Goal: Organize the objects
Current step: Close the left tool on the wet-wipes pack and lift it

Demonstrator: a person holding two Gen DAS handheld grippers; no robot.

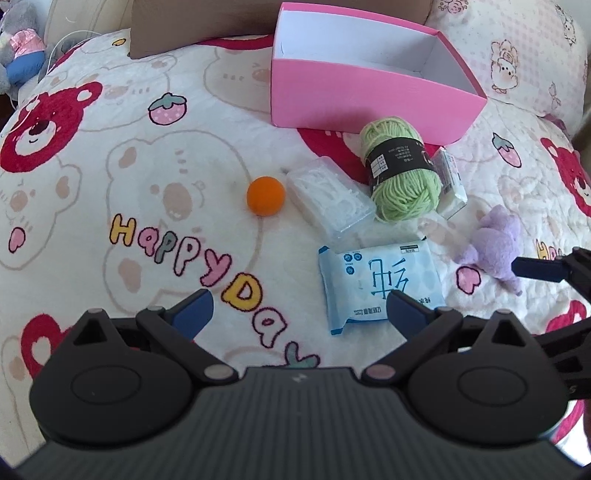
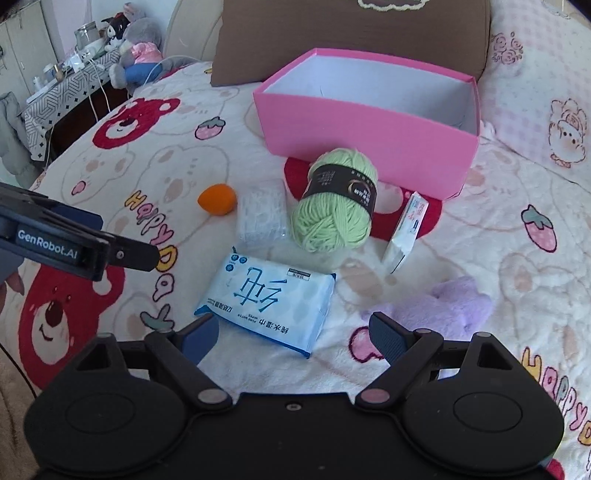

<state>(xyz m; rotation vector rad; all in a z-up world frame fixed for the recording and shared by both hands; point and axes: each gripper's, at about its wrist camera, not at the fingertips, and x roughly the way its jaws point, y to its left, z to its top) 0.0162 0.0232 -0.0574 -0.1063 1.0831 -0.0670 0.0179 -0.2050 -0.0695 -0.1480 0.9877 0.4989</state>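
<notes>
An open pink box (image 1: 369, 99) (image 2: 351, 125) with nothing visible inside stands at the back of the bear-print blanket. In front of it lie a green yarn ball (image 1: 402, 173) (image 2: 336, 203), a clear plastic case (image 1: 328, 199) (image 2: 262, 214), an orange ball (image 1: 266, 195) (image 2: 217, 199), a small white carton (image 1: 450, 181) (image 2: 404, 232), a blue wipes pack (image 1: 380, 284) (image 2: 266, 295) and a purple plush (image 1: 495, 243) (image 2: 443, 302). My left gripper (image 1: 299, 299) is open over bare blanket, left of the pack. My right gripper (image 2: 293, 321) hovers open at the pack's near edge, with no pad pressing on it.
A brown cushion (image 2: 351, 33) and a pink-patterned pillow (image 2: 535, 92) back the box. Stuffed toys (image 2: 136, 48) and a cluttered side table (image 2: 62, 88) sit beyond the bed's left edge. The left gripper's side (image 2: 74, 240) shows at the left of the right wrist view.
</notes>
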